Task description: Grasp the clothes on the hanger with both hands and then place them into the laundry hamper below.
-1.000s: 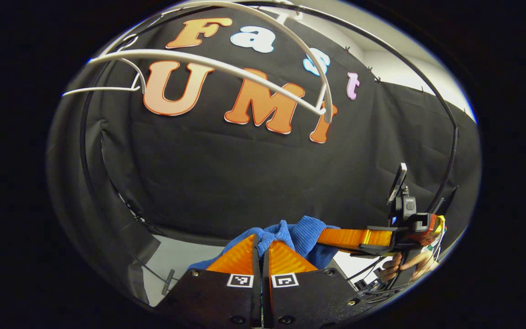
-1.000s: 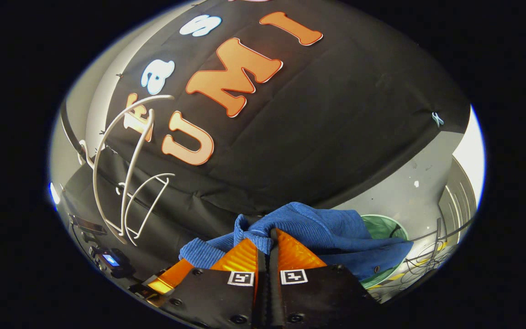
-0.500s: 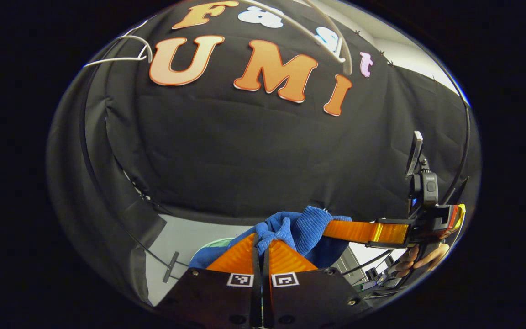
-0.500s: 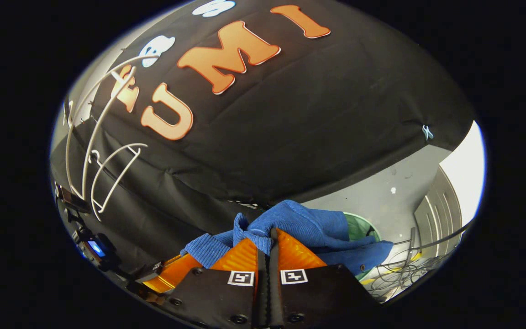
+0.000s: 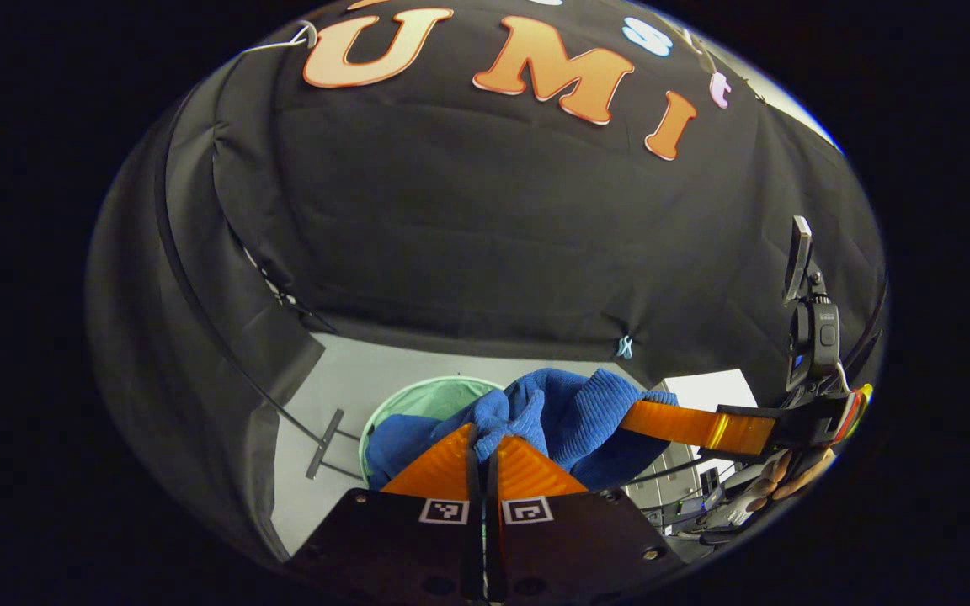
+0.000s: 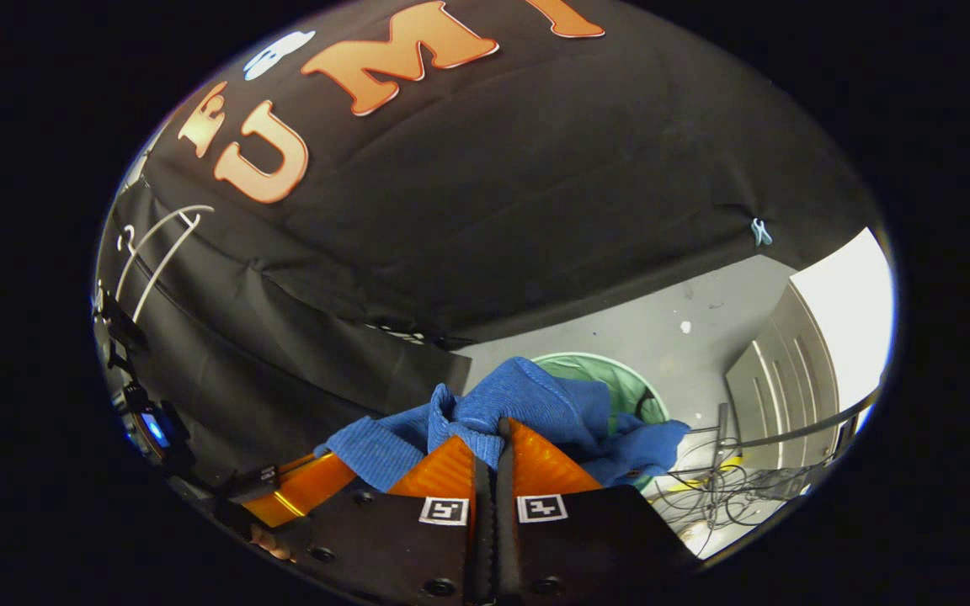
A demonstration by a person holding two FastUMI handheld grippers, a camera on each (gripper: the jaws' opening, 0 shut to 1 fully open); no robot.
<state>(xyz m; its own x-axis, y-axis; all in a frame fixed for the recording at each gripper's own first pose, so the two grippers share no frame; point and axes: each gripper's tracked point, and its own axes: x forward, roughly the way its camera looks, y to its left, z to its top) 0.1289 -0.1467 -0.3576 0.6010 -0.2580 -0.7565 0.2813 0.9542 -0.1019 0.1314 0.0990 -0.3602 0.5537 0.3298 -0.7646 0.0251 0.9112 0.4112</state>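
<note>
A blue ribbed garment hangs between both grippers above a round green laundry hamper on the grey floor. My left gripper is shut on a bunched edge of it. In the right gripper view, the same blue garment drapes toward the green hamper, and my right gripper is shut on its folded edge. The right gripper also appears in the left gripper view, reaching in from the right, held by a hand. The white hanger hangs bare at far left.
Black cloth walls enclose the booth on the back and sides. A grey floor lies below. Cables and a wire rack lie to the right of the hamper, beside a white panelled wall. A small device with a lit screen sits at left.
Both grippers have lowered with the blue garment in them. The hanger has slid up and out toward the frame edges, and the green hamper has come into fuller view beneath the garment.
</note>
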